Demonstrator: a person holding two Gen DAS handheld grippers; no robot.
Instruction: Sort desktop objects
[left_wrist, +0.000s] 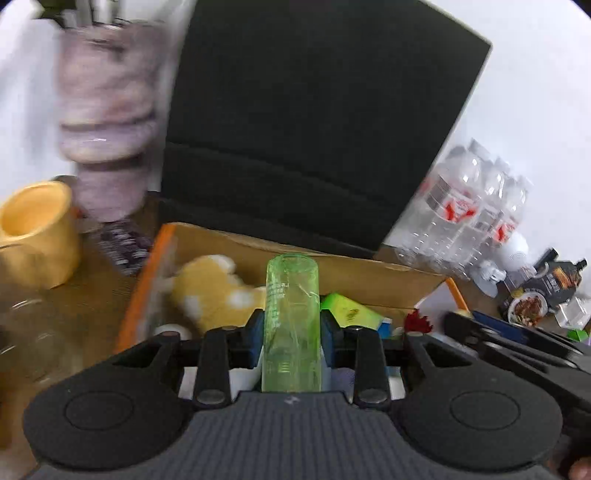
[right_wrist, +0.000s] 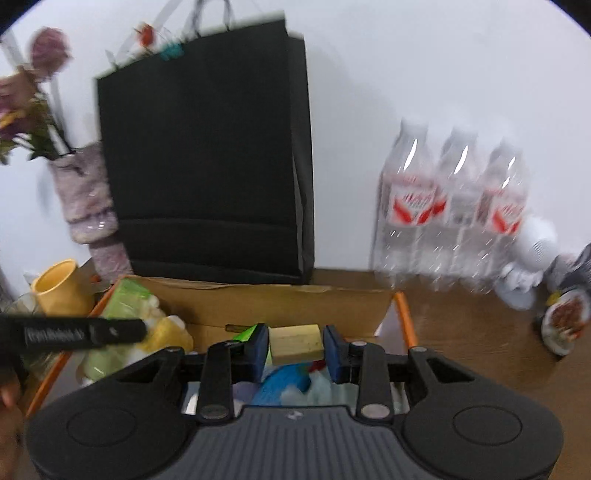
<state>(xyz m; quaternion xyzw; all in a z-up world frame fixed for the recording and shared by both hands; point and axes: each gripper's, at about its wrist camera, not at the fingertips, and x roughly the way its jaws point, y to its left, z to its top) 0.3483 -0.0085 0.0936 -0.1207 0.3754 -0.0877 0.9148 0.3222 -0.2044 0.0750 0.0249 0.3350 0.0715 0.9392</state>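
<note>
My left gripper is shut on a clear green plastic tube, held pointing away from me above the cardboard box. My right gripper is shut on a pale wooden block, also above the cardboard box. In the box lie a yellow plush toy, a green packet, a blue thing and other small items. The left gripper's black body reaches into the right wrist view from the left. The right gripper's body shows at the right of the left wrist view.
A tall black paper bag stands behind the box. A pinkish vase with flowers and a yellow cup stand at the left. A pack of water bottles, a white device and a small plate of food are on the right of the wooden table.
</note>
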